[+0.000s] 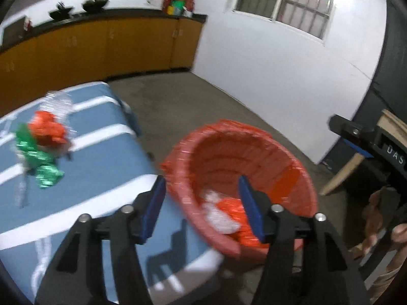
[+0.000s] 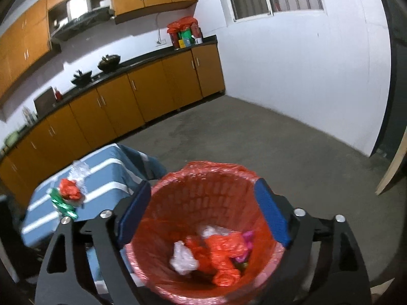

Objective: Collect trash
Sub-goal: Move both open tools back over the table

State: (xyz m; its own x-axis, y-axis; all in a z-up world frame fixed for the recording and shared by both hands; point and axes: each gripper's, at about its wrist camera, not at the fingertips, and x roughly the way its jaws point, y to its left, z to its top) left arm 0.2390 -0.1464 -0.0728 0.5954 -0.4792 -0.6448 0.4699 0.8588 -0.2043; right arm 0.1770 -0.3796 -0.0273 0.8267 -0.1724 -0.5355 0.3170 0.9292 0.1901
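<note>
A red basket lined with a red bag (image 1: 254,150) (image 2: 206,185) stands on the floor beside a blue striped table (image 1: 106,178) (image 2: 106,172). Crumpled white, red and pink wrappers (image 2: 216,251) lie inside it. On the table lie a red wrapper (image 1: 48,129) (image 2: 68,188), a green foil wrapper (image 1: 38,160) (image 2: 62,203) and clear plastic (image 1: 57,104) (image 2: 80,170). My left gripper (image 1: 202,203) is open and empty over the table edge and the basket rim. My right gripper (image 2: 203,216) is open and empty above the basket.
Orange kitchen cabinets with a black counter (image 2: 142,86) line the far wall, with woks and a red bag (image 2: 182,26) on top. Bare concrete floor (image 2: 267,137) lies beyond the basket. A wooden board (image 1: 340,175) leans at the right.
</note>
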